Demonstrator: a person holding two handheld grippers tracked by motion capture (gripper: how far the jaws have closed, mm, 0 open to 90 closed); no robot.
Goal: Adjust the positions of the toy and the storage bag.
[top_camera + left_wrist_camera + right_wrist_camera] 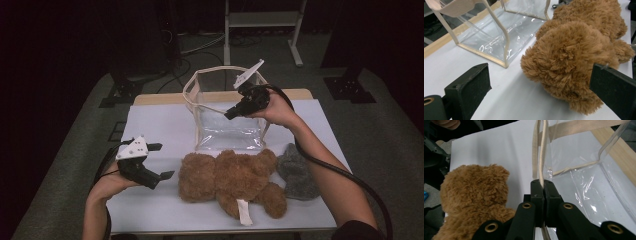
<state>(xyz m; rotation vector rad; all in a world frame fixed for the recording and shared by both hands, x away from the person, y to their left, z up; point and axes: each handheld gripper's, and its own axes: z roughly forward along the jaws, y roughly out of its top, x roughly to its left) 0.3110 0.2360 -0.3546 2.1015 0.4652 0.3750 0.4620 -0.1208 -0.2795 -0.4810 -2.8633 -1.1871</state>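
Left tool (159, 161): it is at the left of the tabletop (160, 125), held in the person's left hand (111, 186); its jaws stand wide apart and nothing is between them. In the left gripper view the jaws frame the head of the teddy bear without touching it.
Teddy bear (231, 179): brown and fluffy, it lies on the white tabletop near the front edge, just in front of the bag, its head toward the left tool.
Label on the bear (244, 212): a white tag at its lower body; any writing on it is too small to read.
Clear bag (227, 131): a see-through bag with beige trim, it stands open in the middle of the tabletop, behind the bear.
Right tool (544, 185): its jaws are closed on the beige rim (541, 157) of the bag's side wall, which runs up from between the pads.
Grey cloth (296, 172): a fuzzy grey thing, it lies just right of the bear, touching it.
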